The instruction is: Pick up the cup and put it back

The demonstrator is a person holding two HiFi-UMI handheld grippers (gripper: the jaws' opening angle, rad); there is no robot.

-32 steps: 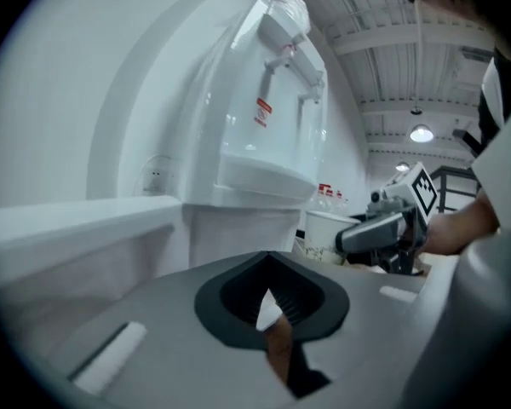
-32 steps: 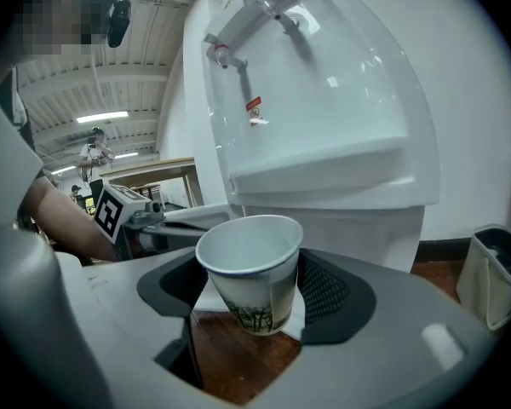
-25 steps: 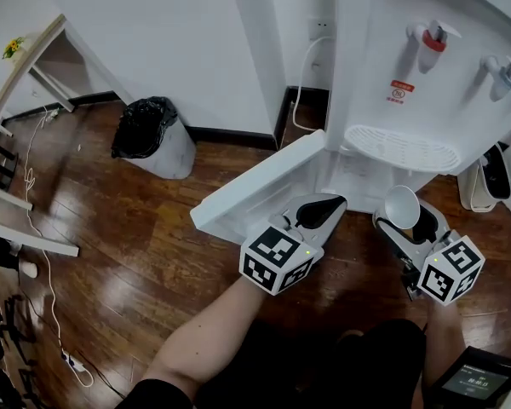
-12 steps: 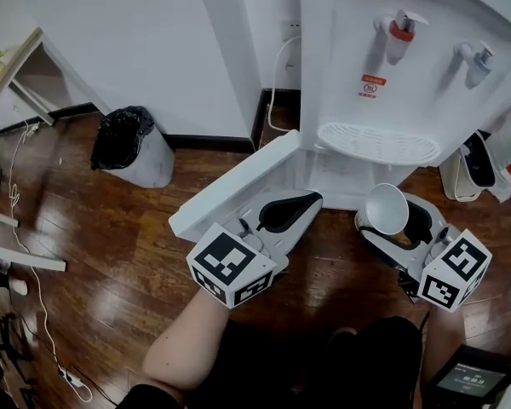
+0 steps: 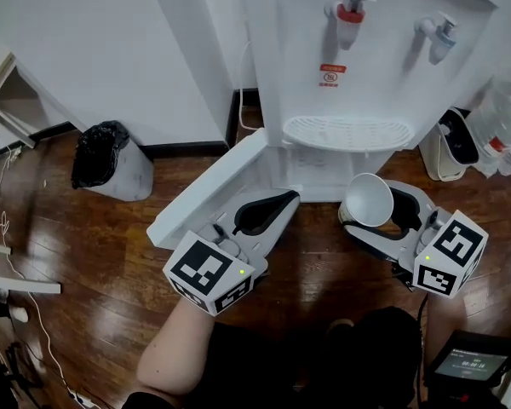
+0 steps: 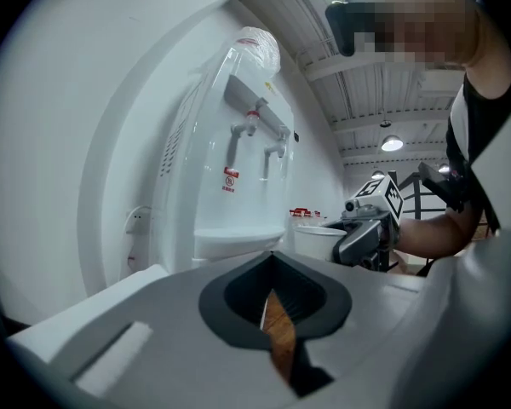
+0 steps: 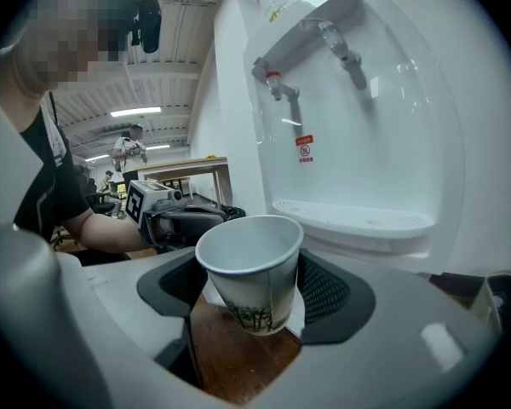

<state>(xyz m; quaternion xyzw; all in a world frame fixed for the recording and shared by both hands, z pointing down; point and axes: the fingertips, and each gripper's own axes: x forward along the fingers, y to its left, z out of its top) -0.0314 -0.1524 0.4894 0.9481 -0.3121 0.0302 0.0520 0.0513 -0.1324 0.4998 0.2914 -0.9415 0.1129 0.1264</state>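
Note:
A white paper cup (image 5: 366,198) with a dark print low on its side stands upright, mouth up, between my right gripper's (image 5: 376,215) jaws. The gripper is shut on the cup (image 7: 249,267), its dark pads (image 7: 330,295) pressing on both sides. It hangs below and in front of the water dispenser's drip tray (image 5: 347,132). My left gripper (image 5: 271,209) is to the left, near the open white cabinet door (image 5: 206,196). Its jaws have just been opening; only a narrow gap (image 6: 278,315) shows, with nothing in it. The left gripper view also shows the cup (image 6: 316,239).
The white water dispenser (image 5: 383,66) has a red tap (image 5: 349,11) and a blue tap (image 5: 438,31). A bin lined with a black bag (image 5: 109,158) stands at the left wall. Water bottles (image 5: 499,113) and a white container (image 5: 447,146) stand at the right. A small screen (image 5: 470,366) is at bottom right.
Both grippers have risen a little, the right one still carrying the cup. The head view has swung, so the dispenser and bin now sit further left in it.

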